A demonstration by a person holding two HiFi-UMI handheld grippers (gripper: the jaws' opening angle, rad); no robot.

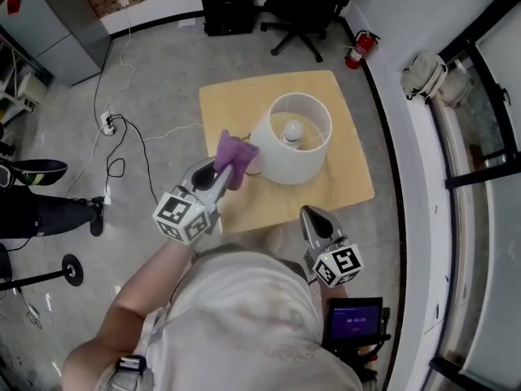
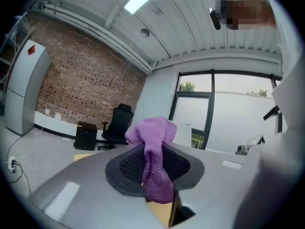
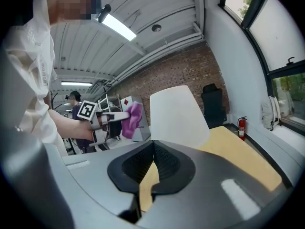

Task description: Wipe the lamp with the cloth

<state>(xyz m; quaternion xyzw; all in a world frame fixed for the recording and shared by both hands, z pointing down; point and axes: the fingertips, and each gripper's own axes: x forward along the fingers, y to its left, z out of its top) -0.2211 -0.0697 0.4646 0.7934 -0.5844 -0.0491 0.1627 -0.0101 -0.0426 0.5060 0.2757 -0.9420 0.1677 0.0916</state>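
On the wooden table (image 1: 228, 104), the white lamp (image 1: 291, 160) is pictured with a bulb (image 1: 292, 130) inside its open shade. The purple cloth (image 1: 234, 155) is clamped in the left gripper (image 1: 221, 168) just beside the shade, while the right gripper (image 1: 314, 216) is closed and empty.

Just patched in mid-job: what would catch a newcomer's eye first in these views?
The white drum-shaded lamp, its bulb visible from above, stands in the middle of the square light-wood table. Close by the shade's left side, the left gripper holds a crumpled purple cloth raised between its jaws. The right gripper hangs empty, jaws together, over the table's near edge.
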